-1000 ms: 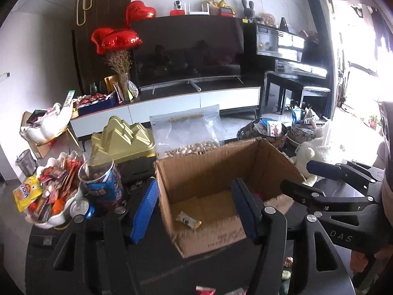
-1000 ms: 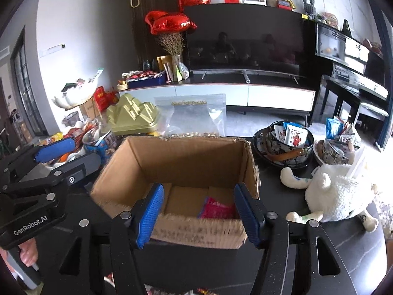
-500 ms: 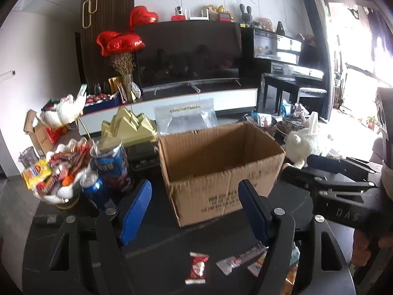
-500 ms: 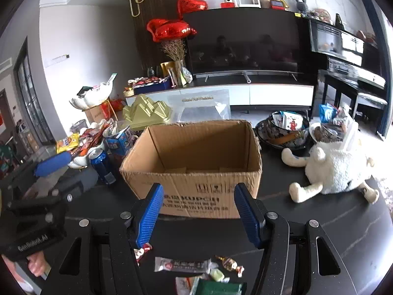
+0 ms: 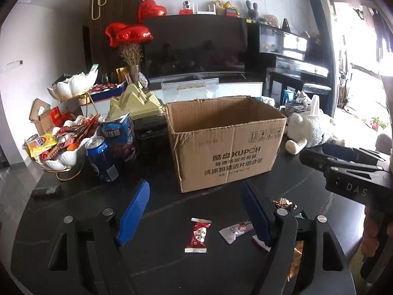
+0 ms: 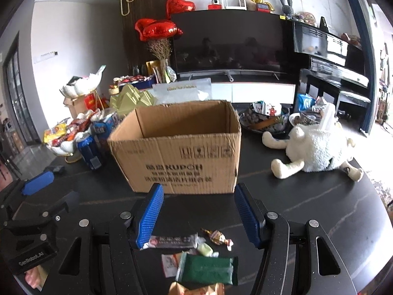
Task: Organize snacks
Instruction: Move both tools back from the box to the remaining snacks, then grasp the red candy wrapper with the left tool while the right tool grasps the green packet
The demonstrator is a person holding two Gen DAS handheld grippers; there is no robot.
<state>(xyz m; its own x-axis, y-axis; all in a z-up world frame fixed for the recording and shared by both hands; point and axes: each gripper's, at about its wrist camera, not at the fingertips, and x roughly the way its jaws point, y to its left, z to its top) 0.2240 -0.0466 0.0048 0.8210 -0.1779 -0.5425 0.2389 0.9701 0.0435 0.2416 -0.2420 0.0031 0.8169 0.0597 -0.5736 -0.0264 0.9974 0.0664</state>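
A cardboard box [image 5: 226,145] printed "KUPOH" stands open on the dark table [image 5: 81,211]. Before it lie loose snacks: a green packet [image 6: 207,269], a long grey bar [image 6: 172,240], a red candy [image 5: 198,231] whose writing is too small to read. The left gripper [image 5: 194,211], jaws opening, and the right gripper [image 6: 197,215], marked "GenRobot.AI", both hover empty.
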